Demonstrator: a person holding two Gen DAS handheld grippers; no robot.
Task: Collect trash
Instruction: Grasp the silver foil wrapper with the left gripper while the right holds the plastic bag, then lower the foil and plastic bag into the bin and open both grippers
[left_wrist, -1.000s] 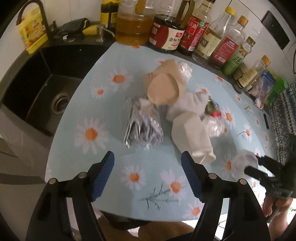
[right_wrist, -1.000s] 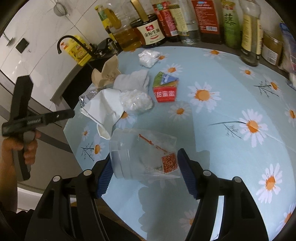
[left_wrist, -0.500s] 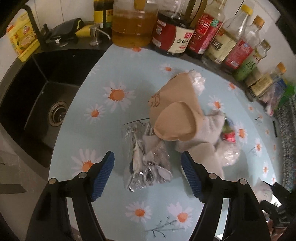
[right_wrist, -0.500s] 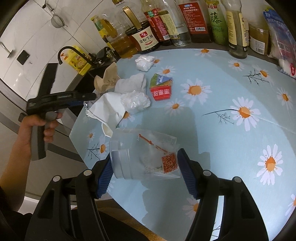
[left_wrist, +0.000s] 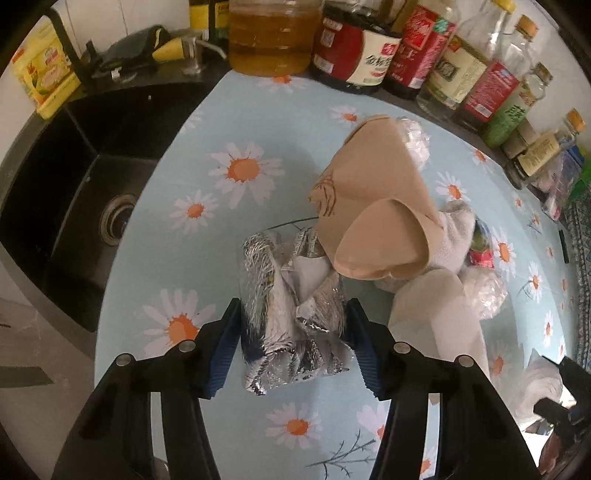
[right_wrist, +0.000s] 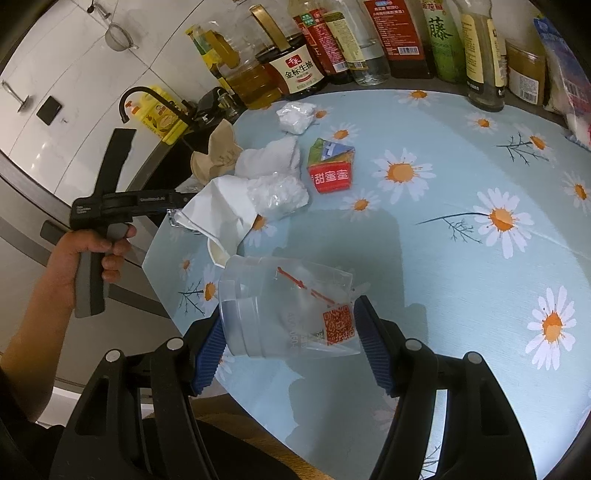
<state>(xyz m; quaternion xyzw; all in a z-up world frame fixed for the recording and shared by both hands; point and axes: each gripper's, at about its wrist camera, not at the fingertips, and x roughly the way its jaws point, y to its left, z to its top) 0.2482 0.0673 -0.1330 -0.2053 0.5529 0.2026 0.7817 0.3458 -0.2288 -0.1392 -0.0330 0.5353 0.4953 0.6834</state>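
Crinkled foil wrapper (left_wrist: 291, 317) sits pinched as the left gripper (left_wrist: 291, 343) has just been closing; it should squeeze gently, lift straight; right gripper (right_wrist: 290, 341) clamps the clear plastic cup (right_wrist: 284, 314).

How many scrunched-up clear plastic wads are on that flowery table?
2. One wad lies alone by the bottles; the other wad sits left of the red carton. Others may hide under the papers.

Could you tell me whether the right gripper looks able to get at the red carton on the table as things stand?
Probably not yet: the right gripper is shut on a clear plastic cup, so its jaws are occupied. The path over the tablecloth to the red carton looks open.
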